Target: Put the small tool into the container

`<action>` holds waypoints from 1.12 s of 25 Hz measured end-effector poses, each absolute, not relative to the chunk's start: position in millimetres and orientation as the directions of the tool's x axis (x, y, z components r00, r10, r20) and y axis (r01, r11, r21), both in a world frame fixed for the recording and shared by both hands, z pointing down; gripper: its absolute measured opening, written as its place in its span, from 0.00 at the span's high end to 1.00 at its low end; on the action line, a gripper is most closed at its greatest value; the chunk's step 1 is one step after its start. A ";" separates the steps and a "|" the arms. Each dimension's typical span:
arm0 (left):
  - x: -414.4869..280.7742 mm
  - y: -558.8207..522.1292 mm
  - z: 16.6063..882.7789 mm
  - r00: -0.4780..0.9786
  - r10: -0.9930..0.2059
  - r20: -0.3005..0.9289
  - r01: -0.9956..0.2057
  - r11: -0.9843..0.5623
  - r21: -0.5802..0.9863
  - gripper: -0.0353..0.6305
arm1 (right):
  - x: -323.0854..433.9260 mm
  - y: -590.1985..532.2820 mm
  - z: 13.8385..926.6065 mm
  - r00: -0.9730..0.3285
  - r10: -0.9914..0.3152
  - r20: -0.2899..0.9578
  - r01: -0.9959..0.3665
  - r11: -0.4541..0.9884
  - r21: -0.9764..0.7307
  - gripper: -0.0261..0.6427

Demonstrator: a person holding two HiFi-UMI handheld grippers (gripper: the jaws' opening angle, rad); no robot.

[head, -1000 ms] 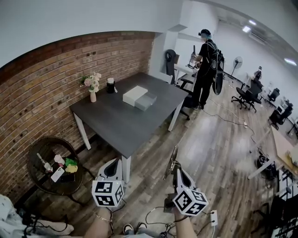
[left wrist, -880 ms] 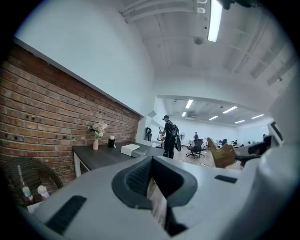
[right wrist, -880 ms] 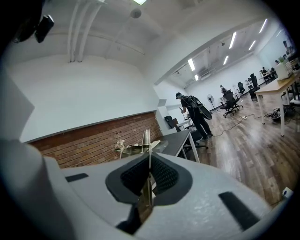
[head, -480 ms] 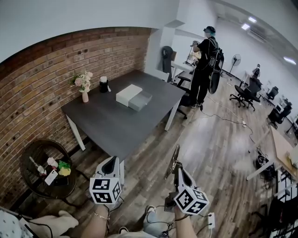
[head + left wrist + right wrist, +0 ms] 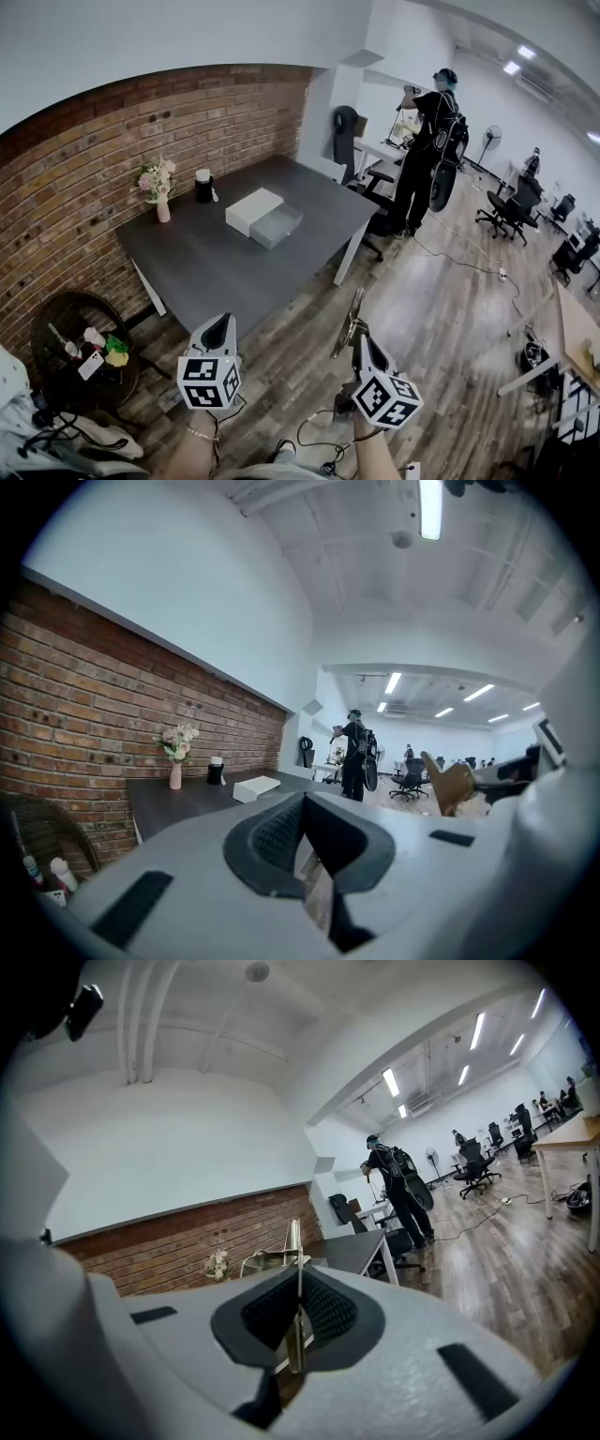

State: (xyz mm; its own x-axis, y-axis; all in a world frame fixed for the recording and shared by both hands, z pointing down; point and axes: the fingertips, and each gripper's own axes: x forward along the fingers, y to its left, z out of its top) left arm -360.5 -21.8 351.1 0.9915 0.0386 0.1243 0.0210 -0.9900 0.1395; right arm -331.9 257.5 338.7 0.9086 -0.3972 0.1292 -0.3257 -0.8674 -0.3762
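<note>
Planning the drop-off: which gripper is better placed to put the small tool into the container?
Right. The right gripper clamps the small tool; the left gripper holds nothing. The container sits ahead on the table.

small tool lower end: hidden behind right claw | basket contents: too small to identify

A dark grey rectangular table with white legs stands on the wood-plank floor ahead of the left gripper. Farthest from it stand a small vase of pink flowers and a black, white-topped cylinder. Nearer lie a white rectangular box and a grey box, touching.
</note>
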 end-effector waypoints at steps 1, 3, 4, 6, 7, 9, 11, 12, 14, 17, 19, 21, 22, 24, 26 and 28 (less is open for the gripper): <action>-351.5 -18.0 350.0 0.992 0.032 0.123 0.014 -0.990 0.140 0.95 | -321.1 262.2 337.1 0.907 -0.401 0.126 -0.331 -0.866 -0.374 0.94; -333.5 -9.9 349.1 0.993 0.020 0.121 0.003 -0.990 0.142 0.95 | -300.3 272.2 335.9 0.904 -0.408 0.124 -0.339 -0.864 -0.372 0.94; -324.7 -5.6 349.2 0.993 0.014 0.121 -0.003 -0.990 0.141 0.95 | -290.3 277.4 336.3 0.903 -0.412 0.124 -0.343 -0.863 -0.372 0.94; -306.9 3.2 350.3 0.992 0.005 0.122 -0.013 -0.990 0.138 0.95 | -270.7 288.3 338.2 0.900 -0.417 0.126 -0.346 -0.861 -0.374 0.94; -298.0 7.7 350.6 0.992 0.001 0.123 -0.016 -0.990 0.137 0.95 | -261.0 293.6 339.2 0.900 -0.418 0.126 -0.347 -0.859 -0.375 0.94; -281.0 16.1 351.1 0.992 -0.005 0.124 -0.021 -0.991 0.133 0.95 | -242.6 303.0 342.0 0.898 -0.420 0.129 -0.346 -0.857 -0.382 0.94; -265.2 23.8 352.7 0.992 -0.009 0.126 -0.026 -0.991 0.130 0.95 | -226.7 310.6 345.5 0.896 -0.425 0.132 -0.348 -0.853 -0.388 0.94; -257.6 27.1 353.6 0.992 -0.011 0.126 -0.027 -0.991 0.129 0.95 | -219.4 313.6 347.3 0.894 -0.428 0.131 -0.350 -0.852 -0.390 0.94; -242.9 31.3 355.4 0.992 -0.015 0.127 -0.031 -0.991 0.128 0.95 | -206.0 317.4 350.8 0.892 -0.433 0.129 -0.355 -0.848 -0.393 0.94; -223.1 34.2 360.3 0.990 -0.021 0.143 -0.037 -0.993 0.109 0.95 | -187.6 320.9 359.3 0.892 -0.432 0.132 -0.350 -0.846 -0.403 0.94; -211.4 38.3 364.0 0.987 -0.018 0.158 -0.032 -0.995 0.091 0.95 | -176.5 324.4 364.8 0.893 -0.428 0.137 -0.341 -0.844 -0.413 0.94; -200.7 41.3 366.6 0.986 -0.013 0.168 -0.027 -0.996 0.082 0.95 | -165.7 327.1 370.3 0.894 -0.423 0.148 -0.330 -0.845 -0.421 0.94; -195.1 41.1 367.8 0.985 -0.012 0.172 -0.026 -0.996 0.081 0.95 | -159.8 327.2 372.9 0.894 -0.422 0.154 -0.326 -0.845 -0.423 0.94; -182.6 38.4 371.1 0.984 -0.012 0.177 -0.027 -0.996 0.082 0.95 | -146.9 324.9 378.1 0.892 -0.423 0.162 -0.324 -0.846 -0.423 0.94; -168.4 34.7 374.9 0.985 -0.015 0.175 -0.031 -0.996 0.088 0.95 | -132.6 320.8 382.6 0.888 -0.428 0.166 -0.329 -0.845 -0.421 0.94; -151.3 29.7 376.6 0.986 -0.019 0.168 -0.036 -0.995 0.097 0.95 | -115.6 314.1 384.4 0.885 -0.436 0.165 -0.337 -0.843 -0.419 0.94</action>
